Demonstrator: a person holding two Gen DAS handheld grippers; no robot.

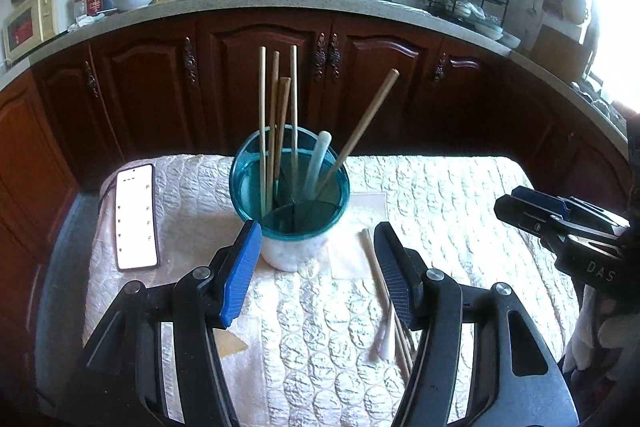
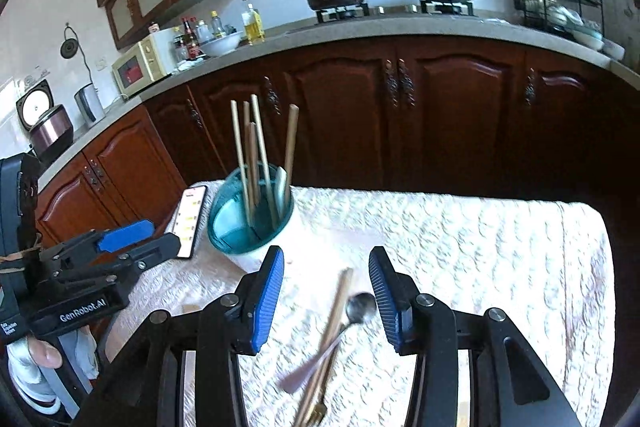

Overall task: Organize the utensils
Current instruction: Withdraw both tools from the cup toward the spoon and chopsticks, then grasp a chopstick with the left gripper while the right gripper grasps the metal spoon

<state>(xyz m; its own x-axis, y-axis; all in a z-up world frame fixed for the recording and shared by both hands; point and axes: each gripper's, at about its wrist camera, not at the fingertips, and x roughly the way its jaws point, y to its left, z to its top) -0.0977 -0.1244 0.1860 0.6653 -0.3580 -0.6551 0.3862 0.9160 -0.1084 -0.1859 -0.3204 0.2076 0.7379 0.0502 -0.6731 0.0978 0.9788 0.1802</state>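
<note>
Beside the teal cup (image 1: pixel 290 187), a phone (image 1: pixel 136 217); loose chopsticks (image 2: pixel 326 339) and spoon (image 2: pixel 360 307) between wide right hand-held gripper (image 2: pixel 326 293) fingers.

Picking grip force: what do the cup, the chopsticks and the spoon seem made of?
Cup: translucent teal plastic with white base, likely. Chopsticks: matte tan, probably wood or bamboo. Spoon: shiny grey bowl, looks like metal.
</note>
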